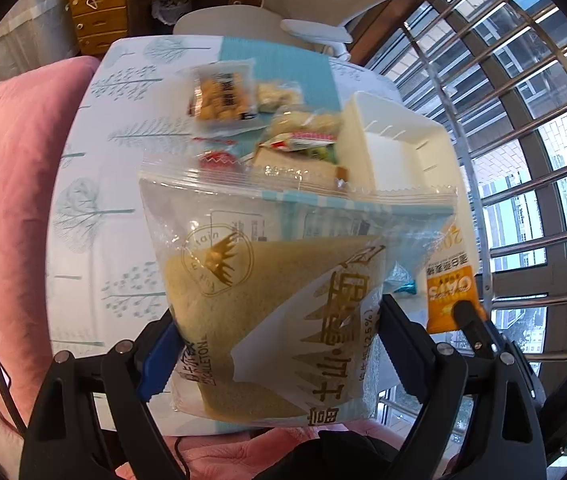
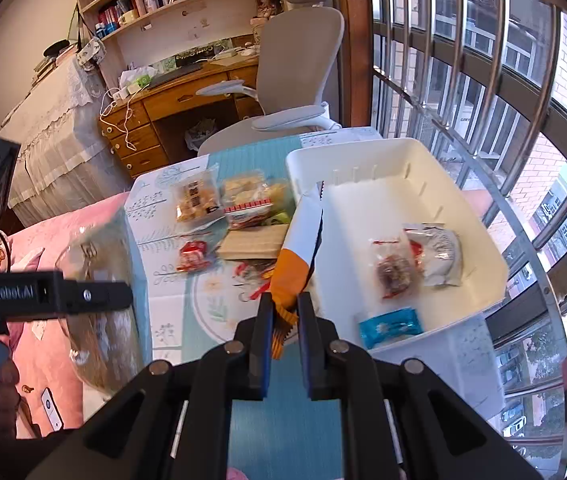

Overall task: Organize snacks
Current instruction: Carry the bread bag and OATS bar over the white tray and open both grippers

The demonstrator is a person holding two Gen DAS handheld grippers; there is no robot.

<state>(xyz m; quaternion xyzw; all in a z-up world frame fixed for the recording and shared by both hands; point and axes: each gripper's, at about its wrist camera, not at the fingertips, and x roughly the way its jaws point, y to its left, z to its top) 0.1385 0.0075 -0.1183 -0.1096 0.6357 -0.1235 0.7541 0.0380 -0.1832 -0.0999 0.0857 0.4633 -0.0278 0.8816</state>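
Jaws on both sides are loaded: the left gripper [image 1: 279, 356] clamps the lower part of a large clear cake bag [image 1: 283, 280] with gold print, and the right gripper [image 2: 285, 312] is pinched narrow on the bottom edge of an orange and white oats packet [image 2: 297, 256]. Both snacks hang in the air above the desk [image 2: 187, 312], the packet just beside the near left corner of the white bin [image 2: 395, 152].

Inside the bin lie a silver wrapped snack [image 2: 437, 254], a dark treat in clear wrap [image 2: 395, 274] and a small blue packet [image 2: 389, 326]. Loose items remain on the tablecloth: a bag of golden biscuits [image 2: 197, 200], a red-striped packet [image 2: 249, 208], a flat beige bar [image 2: 253, 244] and a small red sweet [image 2: 192, 254].

My judgement is that the step in hand is dropping the oats packet into the bin. To do it well, carry the right gripper across the rim first, so the tall packet clears the wall rather than catching on it. Aim for the bare floor at the back, away from the three things already there. Lower before letting go; a thin sachet held by one edge will flop and could slide out over the side. Hold the left bag off to the side until the right is clear, since it is bulky and blocks much of the left camera's sight.
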